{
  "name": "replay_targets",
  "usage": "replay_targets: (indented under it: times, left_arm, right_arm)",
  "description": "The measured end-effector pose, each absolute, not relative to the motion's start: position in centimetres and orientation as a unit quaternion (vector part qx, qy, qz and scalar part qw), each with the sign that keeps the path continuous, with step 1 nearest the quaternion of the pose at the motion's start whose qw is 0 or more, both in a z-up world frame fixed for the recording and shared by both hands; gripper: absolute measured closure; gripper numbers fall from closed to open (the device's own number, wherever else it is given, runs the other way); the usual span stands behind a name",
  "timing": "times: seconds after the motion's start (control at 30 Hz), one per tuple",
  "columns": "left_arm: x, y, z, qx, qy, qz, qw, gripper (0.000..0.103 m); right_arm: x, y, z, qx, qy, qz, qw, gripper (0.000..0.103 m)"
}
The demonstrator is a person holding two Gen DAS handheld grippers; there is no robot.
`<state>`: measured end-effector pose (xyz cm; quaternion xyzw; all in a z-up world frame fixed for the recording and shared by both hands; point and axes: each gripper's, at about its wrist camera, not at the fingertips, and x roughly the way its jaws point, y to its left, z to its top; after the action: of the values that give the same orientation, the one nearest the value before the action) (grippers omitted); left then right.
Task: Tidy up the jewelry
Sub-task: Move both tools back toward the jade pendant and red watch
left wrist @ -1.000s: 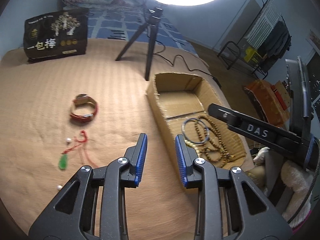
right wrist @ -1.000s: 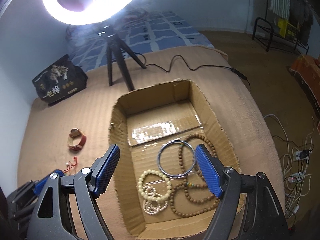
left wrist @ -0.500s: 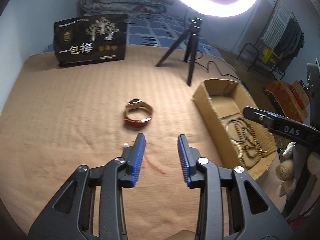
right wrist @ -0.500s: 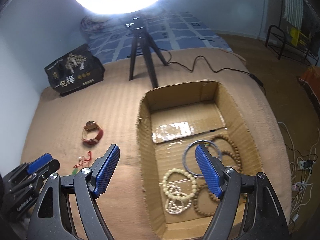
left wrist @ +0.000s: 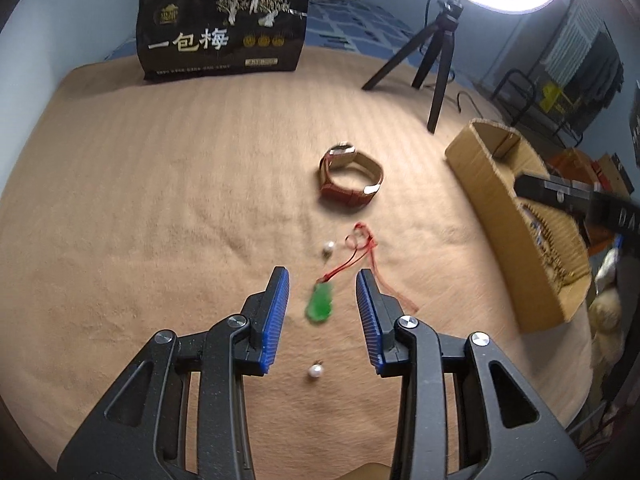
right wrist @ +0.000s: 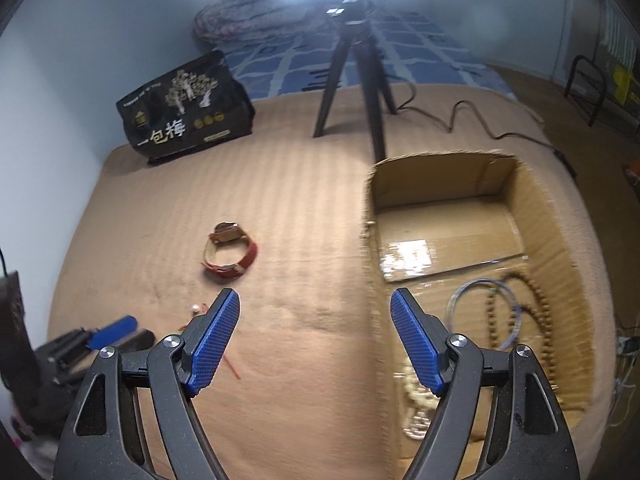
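Note:
A green pendant (left wrist: 320,305) on a red cord (left wrist: 360,248) lies on the tan blanket, between the fingers of my open left gripper (left wrist: 322,280), untouched. Two loose pearls lie near it, one ahead (left wrist: 328,247) and one closer (left wrist: 315,371). A red-strapped watch (left wrist: 351,182) lies further ahead; it also shows in the right wrist view (right wrist: 229,251). The cardboard box (right wrist: 448,216) holds a metal bangle (right wrist: 482,312), brown bead strings (right wrist: 540,320) and pale beads (right wrist: 416,396). My right gripper (right wrist: 316,314) is open and empty, above the blanket beside the box's left wall.
A black snack bag (left wrist: 224,24) stands at the back of the blanket. A ring light on a black tripod (left wrist: 436,60) stands behind the box, with its cable (right wrist: 480,124) trailing right. The box (left wrist: 516,208) sits at the right in the left wrist view.
My left gripper has swung left from the box and come down over the green pendant. My right gripper has shifted left, from over the box to its left wall.

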<state>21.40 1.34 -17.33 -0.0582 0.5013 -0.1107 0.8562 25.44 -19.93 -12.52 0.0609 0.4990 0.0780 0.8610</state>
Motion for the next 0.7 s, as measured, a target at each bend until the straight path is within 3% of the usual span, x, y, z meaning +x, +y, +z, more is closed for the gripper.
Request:
replay_targets:
  times: [0.5,0.6,0.7]
  left_arm:
    - [22.4,0.2,-20.3,-0.039,0.525,-0.14,0.838,0.068]
    - [22.7,0.0,-20.7,-0.037,0.531,-0.139,0.835,0.068]
    - [22.9,-0.2,-21.1,-0.02,0.536,-0.129,0.834,0.068]
  right_arm:
    - [30.5,-15.4,-16.8,0.076,0.531,0.099,0.838,0.026]
    - [31.4,-15.1,-18.0,0.092,0.541,0.103,0.83,0.035]
    - [32.1,-14.7,-18.9,0.098,0.548,0.103,0.825,0.037]
